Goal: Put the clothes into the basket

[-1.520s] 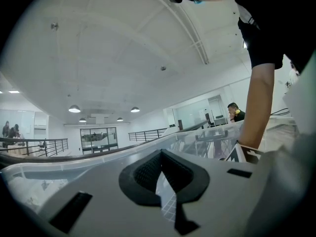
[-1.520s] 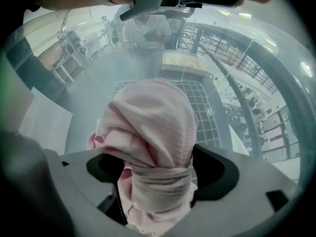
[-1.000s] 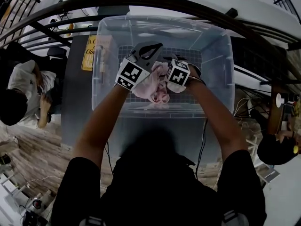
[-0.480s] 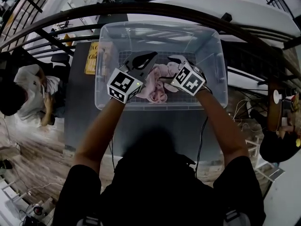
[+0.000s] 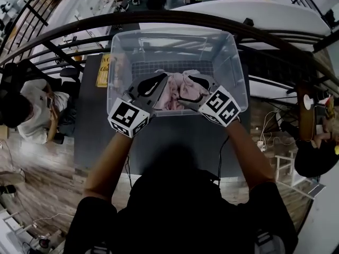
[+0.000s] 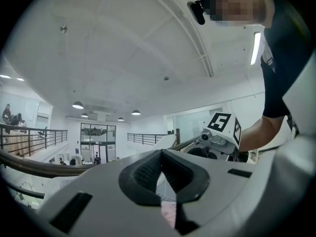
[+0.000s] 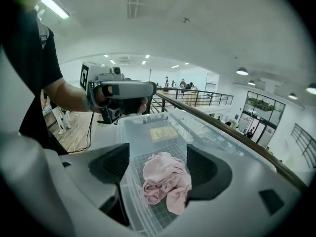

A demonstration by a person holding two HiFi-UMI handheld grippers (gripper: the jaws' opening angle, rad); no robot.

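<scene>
Over the near rim of the basket [image 5: 169, 34], left claw [image 6: 161, 157] is pressed together on nothing; right claw [image 7: 159, 164] stands spread and empty, its jaws just eased inward. Beyond them the pink garment [image 7: 165, 181] lies bunched on the basket floor, longer run roughly 11-to-5 o'clock, no clear heading. No other clothes show: judged essentially done.

Basket [image 5: 235, 62]: open on top, I can enter from above.
Pink cloth [image 5: 174, 90]: lies on its floor.
Railing [image 5: 175, 16]: just beyond its far wall.
</scene>
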